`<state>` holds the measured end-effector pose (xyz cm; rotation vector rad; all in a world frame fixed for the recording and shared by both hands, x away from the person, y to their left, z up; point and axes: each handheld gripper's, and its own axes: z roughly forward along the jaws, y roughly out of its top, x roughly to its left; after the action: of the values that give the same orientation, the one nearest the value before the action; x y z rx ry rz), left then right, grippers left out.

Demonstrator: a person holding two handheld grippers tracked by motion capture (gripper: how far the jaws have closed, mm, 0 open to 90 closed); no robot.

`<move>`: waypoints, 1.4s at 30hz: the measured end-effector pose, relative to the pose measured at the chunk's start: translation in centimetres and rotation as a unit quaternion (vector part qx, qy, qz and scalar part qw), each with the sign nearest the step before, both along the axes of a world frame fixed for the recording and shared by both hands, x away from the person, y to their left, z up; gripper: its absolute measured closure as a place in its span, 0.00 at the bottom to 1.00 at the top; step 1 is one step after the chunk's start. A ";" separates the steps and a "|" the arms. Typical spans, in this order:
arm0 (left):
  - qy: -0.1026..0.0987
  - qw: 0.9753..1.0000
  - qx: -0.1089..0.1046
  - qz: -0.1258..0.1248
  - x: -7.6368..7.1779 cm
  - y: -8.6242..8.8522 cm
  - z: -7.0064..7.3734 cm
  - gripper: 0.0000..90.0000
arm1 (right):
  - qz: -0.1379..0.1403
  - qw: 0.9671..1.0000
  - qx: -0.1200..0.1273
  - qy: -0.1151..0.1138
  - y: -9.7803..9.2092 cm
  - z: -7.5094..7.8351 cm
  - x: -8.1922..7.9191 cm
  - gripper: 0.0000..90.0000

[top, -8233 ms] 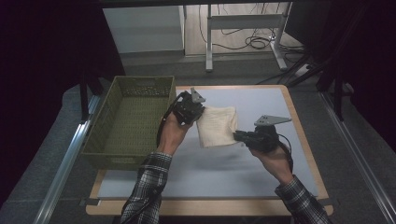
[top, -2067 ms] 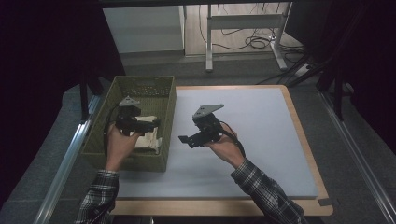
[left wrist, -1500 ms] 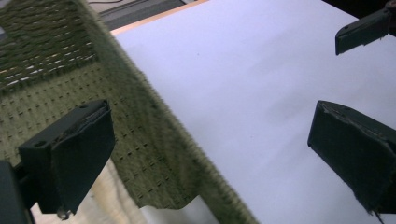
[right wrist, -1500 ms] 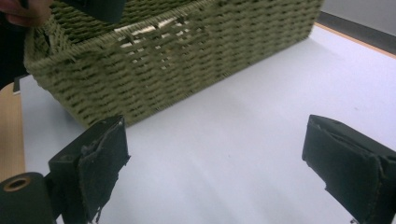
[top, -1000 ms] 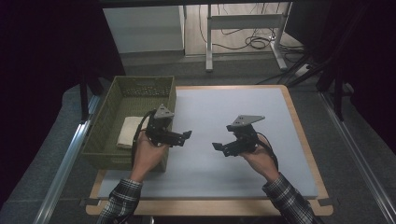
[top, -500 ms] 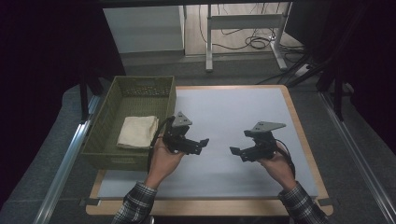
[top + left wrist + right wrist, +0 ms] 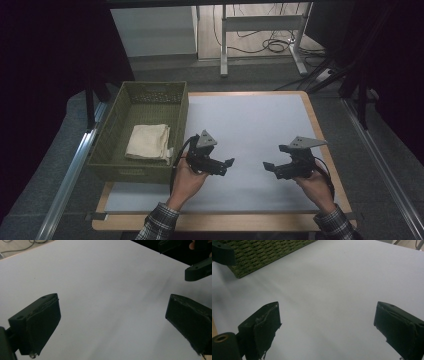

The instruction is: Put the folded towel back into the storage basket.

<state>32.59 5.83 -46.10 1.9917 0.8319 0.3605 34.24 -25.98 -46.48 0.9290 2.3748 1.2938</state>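
— High view puts the folded cream cloth point(image 7: 148, 142) at the left of the frame, lying flat on the floor of the olive-green woven basket point(image 7: 177, 130), toward its near end. How would it handle?

— Soft and light, I'd judge; limp once lifted, so the folds would likely sag or open. It isn't fragile, nor slippery. A pinch on the folded edge nearest the basket's right wall, gathering all the layers, looks safest.

— And the tongs?

— Left gripper point(image 7: 227, 163) hovers over the white table mat point(image 7: 260, 125) just right of the basket; in the left gripper view its jaws stand wide apart with nothing between them. Right gripper point(image 7: 267, 166) sits at the lower right of the frame, well apart from the cloth; the right gripper view shows its jaws equally wide and empty, with the basket's wall in the upper left corner.
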 end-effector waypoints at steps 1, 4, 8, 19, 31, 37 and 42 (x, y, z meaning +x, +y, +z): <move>-0.001 1.000 -0.001 0.001 -0.3 -0.1 -0.3 0.00 | -0.004 1.000 0.000 0.000 -0.5 -0.2 -0.4 0.08; -0.001 1.000 0.000 0.003 -1.2 -0.2 -1.3 0.00 | -0.007 1.000 -0.002 -0.002 -1.1 -0.6 -0.8 0.08; -0.001 1.000 -0.003 0.005 -2.1 -0.1 -2.2 0.00 | -0.014 1.000 -0.005 -0.001 -1.6 -1.2 -1.5 0.08; 0.005 1.000 -0.001 0.026 -4.6 1.6 -5.9 0.01 | -0.020 0.999 -0.025 -0.002 -2.3 -3.3 -3.0 0.08; 0.029 0.999 0.011 0.035 -6.0 2.6 -8.5 0.02 | -0.016 0.999 -0.033 0.008 -2.7 -5.5 -4.4 0.08; 0.026 0.998 0.044 0.040 -6.9 2.4 -8.8 0.03 | -0.019 0.999 -0.039 0.011 -3.0 -6.3 -4.8 0.08; 0.034 0.997 0.061 0.043 -7.1 2.0 -9.5 0.03 | -0.023 0.998 -0.057 0.016 -3.0 -7.2 -4.9 0.08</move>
<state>25.49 7.80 -55.56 2.0960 0.9606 0.4023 29.35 -29.00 -53.67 0.9716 2.4083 1.1229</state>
